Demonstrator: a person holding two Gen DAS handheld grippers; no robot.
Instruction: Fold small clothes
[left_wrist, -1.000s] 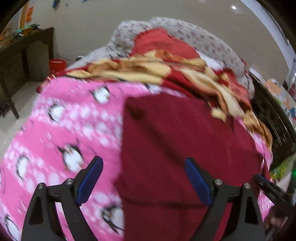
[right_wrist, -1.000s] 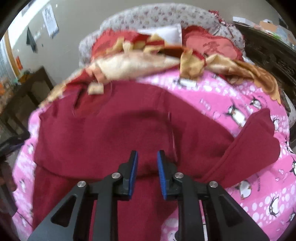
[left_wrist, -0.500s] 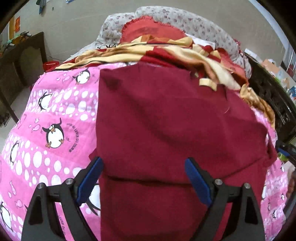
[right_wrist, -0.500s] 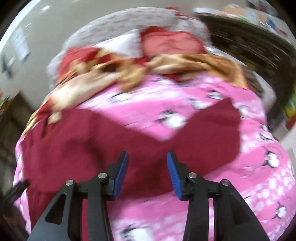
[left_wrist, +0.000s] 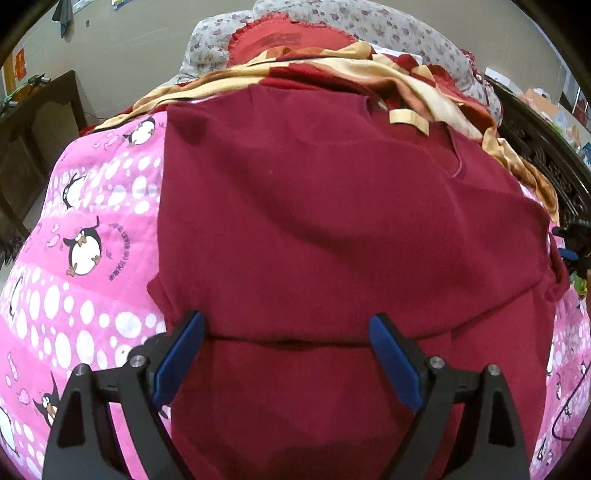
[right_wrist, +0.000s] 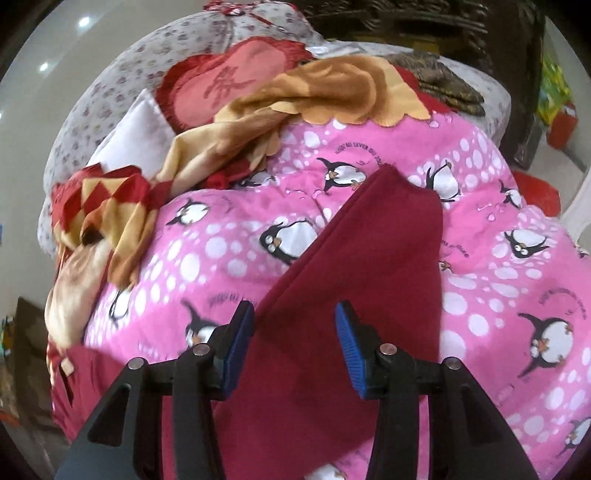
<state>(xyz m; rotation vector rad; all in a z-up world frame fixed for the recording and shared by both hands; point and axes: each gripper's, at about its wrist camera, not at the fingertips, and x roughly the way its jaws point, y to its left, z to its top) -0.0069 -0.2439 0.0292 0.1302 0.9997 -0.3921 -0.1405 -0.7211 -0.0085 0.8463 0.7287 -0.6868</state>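
A dark red garment (left_wrist: 332, 229) lies spread on a pink penguin-print blanket (left_wrist: 85, 258), its upper part folded down over the lower part with a fold edge across the near side. My left gripper (left_wrist: 288, 354) is open and empty, just above that fold edge. In the right wrist view one sleeve (right_wrist: 369, 258) of the garment stretches out over the blanket (right_wrist: 517, 288). My right gripper (right_wrist: 293, 347) is open and empty over the near part of the sleeve. The right gripper also shows at the right edge of the left wrist view (left_wrist: 576, 247).
A crumpled red and tan cloth (left_wrist: 351, 70) and a red cushion (right_wrist: 236, 81) lie at the far end of the bed against a floral pillow (left_wrist: 399, 26). A dark wooden table (left_wrist: 33, 122) stands left. A dark carved headboard (left_wrist: 543, 155) runs along the right.
My right gripper opened, let go of the garment's body and swung right over the sleeve. My left gripper, still open, moved over the garment's fold edge.
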